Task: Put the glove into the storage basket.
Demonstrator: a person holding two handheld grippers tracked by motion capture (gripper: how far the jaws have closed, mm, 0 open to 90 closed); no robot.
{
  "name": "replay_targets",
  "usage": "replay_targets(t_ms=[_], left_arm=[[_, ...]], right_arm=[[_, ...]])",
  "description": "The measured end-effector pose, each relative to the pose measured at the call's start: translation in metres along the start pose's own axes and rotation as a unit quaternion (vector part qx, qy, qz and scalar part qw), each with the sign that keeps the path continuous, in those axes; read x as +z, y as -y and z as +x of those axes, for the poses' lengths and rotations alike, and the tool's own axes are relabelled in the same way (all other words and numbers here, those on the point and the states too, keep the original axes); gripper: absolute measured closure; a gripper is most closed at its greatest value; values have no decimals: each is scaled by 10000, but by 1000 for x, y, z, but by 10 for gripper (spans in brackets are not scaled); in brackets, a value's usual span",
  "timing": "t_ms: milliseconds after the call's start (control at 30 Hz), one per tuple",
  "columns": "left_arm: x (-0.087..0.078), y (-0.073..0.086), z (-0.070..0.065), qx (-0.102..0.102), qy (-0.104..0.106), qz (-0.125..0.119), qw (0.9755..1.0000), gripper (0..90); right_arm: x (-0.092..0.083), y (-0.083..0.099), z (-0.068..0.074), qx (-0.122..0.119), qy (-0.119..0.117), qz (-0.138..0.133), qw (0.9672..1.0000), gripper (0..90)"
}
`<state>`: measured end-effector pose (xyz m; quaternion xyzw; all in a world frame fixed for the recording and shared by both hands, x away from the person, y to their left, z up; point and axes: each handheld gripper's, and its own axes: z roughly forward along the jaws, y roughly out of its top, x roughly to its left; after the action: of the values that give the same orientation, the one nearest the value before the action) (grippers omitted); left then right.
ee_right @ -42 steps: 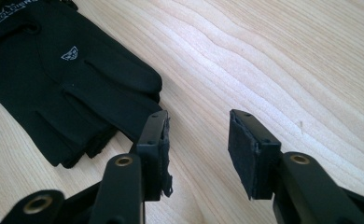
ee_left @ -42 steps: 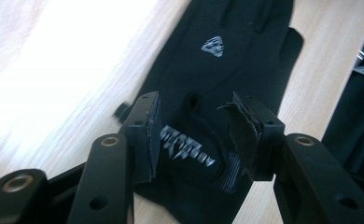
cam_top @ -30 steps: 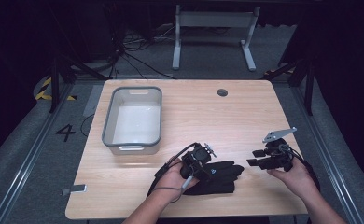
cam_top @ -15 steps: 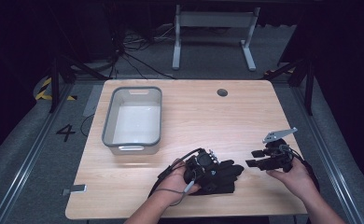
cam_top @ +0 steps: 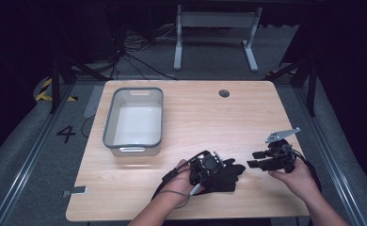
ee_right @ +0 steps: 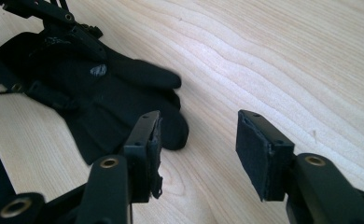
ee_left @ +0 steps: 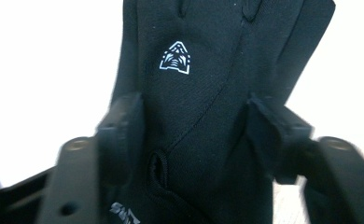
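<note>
Left gripper [cam_top: 214, 165] over black glove [cam_top: 226, 173] near table [cam_top: 195, 113] front edge, jaws just closing astride it, pads not yet pressing. Long axis toward right gripper [cam_top: 254, 165], gaping empty just beside the fingertips.

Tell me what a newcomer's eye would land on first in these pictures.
First, the black fabric glove with a small white logo, lying flat on the light wooden table near its front edge, with the left gripper straddling it, jaws on either side and just closing. Next, the right gripper, open and empty just right of the glove's fingertips. Then the pale grey plastic bin, on the table's left side.
</note>
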<state>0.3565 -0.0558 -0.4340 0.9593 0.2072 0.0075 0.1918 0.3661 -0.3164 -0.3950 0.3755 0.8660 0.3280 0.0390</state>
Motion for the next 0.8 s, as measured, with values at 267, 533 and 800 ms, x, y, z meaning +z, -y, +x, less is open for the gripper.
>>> replay_targets(t_ms=[267, 533, 800], left_arm=[[-10, -1, 3, -210, 16, -54, 9998, 655], [-43, 2, 13, -546, 254, -333, 9976, 663], [-78, 3, 23, -694, 259, -566, 9956, 660]], right_arm=[[-1, 2, -5, 113, -62, -13, 9999, 542], [-4, 4, -10, 194, -53, -116, 9997, 539], [-1, 5, -11, 231, -78, -69, 9997, 539]])
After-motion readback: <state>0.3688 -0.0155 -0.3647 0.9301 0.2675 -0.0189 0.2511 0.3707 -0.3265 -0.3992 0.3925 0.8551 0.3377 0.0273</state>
